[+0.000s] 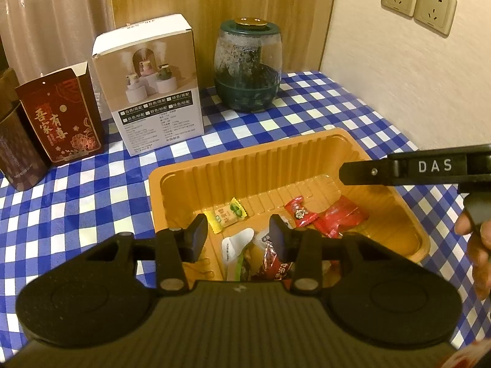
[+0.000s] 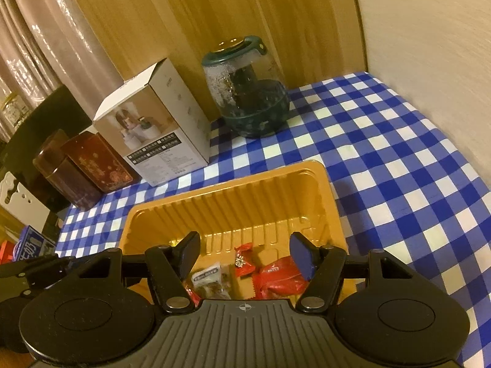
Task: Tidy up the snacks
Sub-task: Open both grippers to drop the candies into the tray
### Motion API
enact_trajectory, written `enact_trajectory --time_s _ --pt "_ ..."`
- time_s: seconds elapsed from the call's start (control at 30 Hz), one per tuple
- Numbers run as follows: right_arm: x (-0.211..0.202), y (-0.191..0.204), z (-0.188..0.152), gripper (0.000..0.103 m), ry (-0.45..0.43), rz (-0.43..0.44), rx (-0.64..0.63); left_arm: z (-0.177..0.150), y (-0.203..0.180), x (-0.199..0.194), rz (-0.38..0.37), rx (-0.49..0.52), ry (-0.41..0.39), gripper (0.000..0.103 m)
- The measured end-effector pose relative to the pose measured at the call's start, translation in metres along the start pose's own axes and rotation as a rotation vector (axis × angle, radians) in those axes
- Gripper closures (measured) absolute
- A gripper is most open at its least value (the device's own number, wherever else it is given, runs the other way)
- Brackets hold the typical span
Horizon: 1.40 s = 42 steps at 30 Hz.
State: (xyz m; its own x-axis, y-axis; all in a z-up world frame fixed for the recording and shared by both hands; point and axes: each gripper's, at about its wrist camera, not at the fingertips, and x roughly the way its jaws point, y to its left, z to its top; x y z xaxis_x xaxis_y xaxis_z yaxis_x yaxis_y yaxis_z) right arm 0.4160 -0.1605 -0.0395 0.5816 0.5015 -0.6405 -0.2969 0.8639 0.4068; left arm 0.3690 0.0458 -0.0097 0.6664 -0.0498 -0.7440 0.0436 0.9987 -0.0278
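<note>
An orange plastic tray (image 1: 276, 159) sits on the blue checked tablecloth and holds several wrapped snacks: a yellow-green packet (image 1: 227, 214), red packets (image 1: 334, 217), a white packet (image 1: 234, 245) and a dark red packet (image 1: 273, 263). My left gripper (image 1: 236, 236) is open and empty above the tray's near side. My right gripper (image 2: 244, 253) is open and empty above the same tray (image 2: 233, 196), over red packets (image 2: 276, 279) and a grey-white packet (image 2: 208, 279). A finger of the right gripper (image 1: 414, 168) shows at the right edge of the left wrist view.
Behind the tray stand a white product box (image 1: 153, 92), a green-lidded glass jar (image 1: 247, 67), a dark red gift box (image 1: 61, 122) and a dark round tin (image 1: 18, 153). A wood panel and a wall with sockets (image 1: 417, 3) back the table.
</note>
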Motion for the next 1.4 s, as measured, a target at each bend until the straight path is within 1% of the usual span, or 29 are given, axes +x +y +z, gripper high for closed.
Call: enact_trajectory --time_s 0.1,0.27,0.33,0.5,0.63,0.7,0.8,0.9,1.07,1.2,1.4 --pt "-0.002 0.000 -0.001 0.038 0.006 -0.006 -0.007 0.000 0.000 0.000 0.000 0.000 0.001 0.057" --pt "-0.005 0.002 -0.003 0.038 0.021 -0.015 -0.023 -0.001 -0.002 -0.004 0.003 -0.007 0.004 0.053" --pt "-0.008 0.002 -0.004 0.038 0.029 -0.019 -0.029 -0.002 -0.003 -0.007 0.006 -0.007 0.003 0.048" --pt "-0.021 -0.001 -0.009 0.038 0.039 -0.031 -0.039 -0.007 -0.007 -0.018 0.002 -0.015 -0.005 0.028" --pt "-0.033 -0.002 -0.013 0.038 0.042 -0.039 -0.040 -0.012 -0.011 -0.028 -0.002 -0.029 -0.012 0.020" --pt "-0.040 -0.001 -0.015 0.038 0.043 -0.041 -0.043 -0.014 -0.014 -0.035 0.000 -0.034 -0.023 0.011" --pt "-0.049 0.001 -0.019 0.038 0.043 -0.046 -0.048 -0.019 -0.017 -0.047 -0.003 -0.051 -0.044 0.004" --pt "-0.060 0.004 -0.024 0.038 0.038 -0.048 -0.053 -0.024 -0.022 -0.058 0.010 -0.048 -0.057 0.000" --pt "-0.079 0.009 -0.032 0.038 0.030 -0.053 -0.067 -0.035 -0.028 -0.076 0.027 -0.035 -0.072 0.000" --pt "-0.097 0.014 -0.041 0.038 0.020 -0.049 -0.080 -0.045 -0.032 -0.092 0.029 -0.054 -0.085 0.000" --pt "-0.120 0.019 -0.058 0.038 0.014 -0.048 -0.089 -0.057 -0.037 -0.120 0.055 -0.075 -0.118 0.000"
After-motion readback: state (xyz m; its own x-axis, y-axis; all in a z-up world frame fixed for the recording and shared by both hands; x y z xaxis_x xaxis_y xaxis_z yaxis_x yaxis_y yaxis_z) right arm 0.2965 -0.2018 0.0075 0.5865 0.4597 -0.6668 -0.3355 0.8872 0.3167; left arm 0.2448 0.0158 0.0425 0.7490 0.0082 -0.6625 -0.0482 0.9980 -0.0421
